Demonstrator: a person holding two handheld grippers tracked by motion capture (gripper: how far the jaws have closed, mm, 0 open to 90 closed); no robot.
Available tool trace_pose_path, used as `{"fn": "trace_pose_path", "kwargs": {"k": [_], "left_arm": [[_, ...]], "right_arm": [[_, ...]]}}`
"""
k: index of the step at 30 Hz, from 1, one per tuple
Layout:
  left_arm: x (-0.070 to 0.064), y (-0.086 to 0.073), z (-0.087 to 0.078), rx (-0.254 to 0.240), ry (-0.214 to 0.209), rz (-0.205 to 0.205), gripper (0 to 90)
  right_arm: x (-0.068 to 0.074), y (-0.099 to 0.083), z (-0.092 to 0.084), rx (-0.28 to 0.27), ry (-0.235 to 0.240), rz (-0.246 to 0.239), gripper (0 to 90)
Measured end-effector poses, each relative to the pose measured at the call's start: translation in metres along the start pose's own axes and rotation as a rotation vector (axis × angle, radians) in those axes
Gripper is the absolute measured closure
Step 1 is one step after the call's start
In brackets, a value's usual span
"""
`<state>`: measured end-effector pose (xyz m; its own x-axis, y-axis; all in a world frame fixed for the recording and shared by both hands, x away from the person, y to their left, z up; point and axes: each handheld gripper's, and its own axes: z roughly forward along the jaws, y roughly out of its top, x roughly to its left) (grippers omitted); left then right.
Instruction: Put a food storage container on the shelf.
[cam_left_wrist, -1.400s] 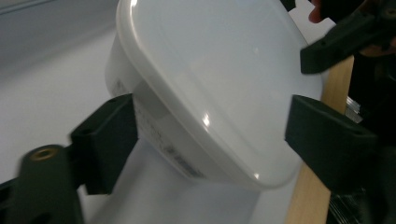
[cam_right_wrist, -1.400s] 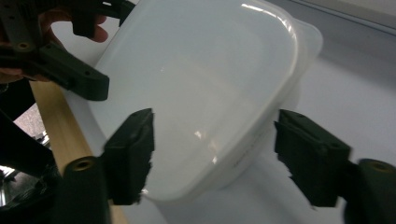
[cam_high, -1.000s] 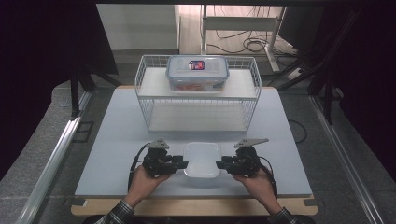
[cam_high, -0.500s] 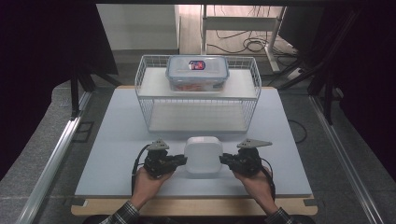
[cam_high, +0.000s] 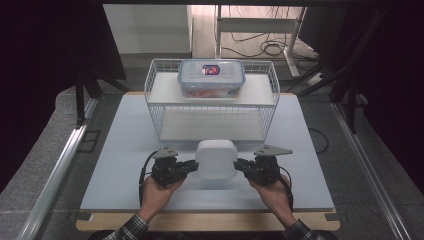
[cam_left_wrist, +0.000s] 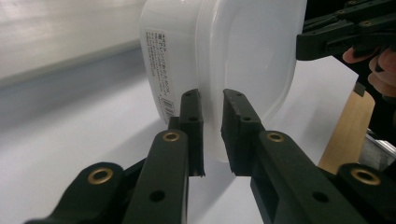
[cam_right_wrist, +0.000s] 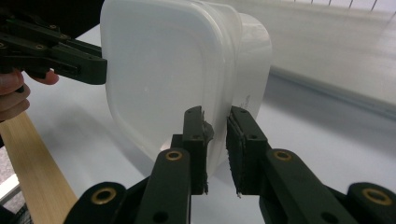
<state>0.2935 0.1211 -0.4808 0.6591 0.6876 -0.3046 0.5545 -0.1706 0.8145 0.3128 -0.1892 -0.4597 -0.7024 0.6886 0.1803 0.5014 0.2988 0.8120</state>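
White tub (cam_high: 216, 159): pinched at rim by left tongs (cam_high: 191, 166) and right tongs (cam_high: 241, 165), both clamped, tilted above counter (cam_high: 125, 130). Next, likely: carry to wire rack (cam_high: 212, 107).

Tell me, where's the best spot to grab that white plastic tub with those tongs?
Probably the thin rim on its two opposite short sides, coming in level from left and right. The white tub has smooth, rounded walls too wide for one pair of tongs, but its lip fits between the jaws. That is how the left tongs and right tongs hold it now, tipped up off the table.
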Motion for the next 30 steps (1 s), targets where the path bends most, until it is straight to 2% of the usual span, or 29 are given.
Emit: {"fn": "trace_pose_path", "kwargs": {"k": [7,16,30], "left_arm": [[-0.003,0.015,-0.011,-0.017,0.027,0.039,79.7],[-0.005,0.038,-0.023,-0.043,0.047,0.073,79.7],[-0.007,0.072,-0.038,-0.075,0.071,0.115,79.7]], "right_arm": [[0.003,0.014,-0.005,-0.035,0.000,-0.027,77.9],[0.007,0.042,-0.014,-0.082,-0.008,-0.069,78.0],[0.006,0.075,-0.024,-0.130,-0.013,-0.090,77.9]]}}
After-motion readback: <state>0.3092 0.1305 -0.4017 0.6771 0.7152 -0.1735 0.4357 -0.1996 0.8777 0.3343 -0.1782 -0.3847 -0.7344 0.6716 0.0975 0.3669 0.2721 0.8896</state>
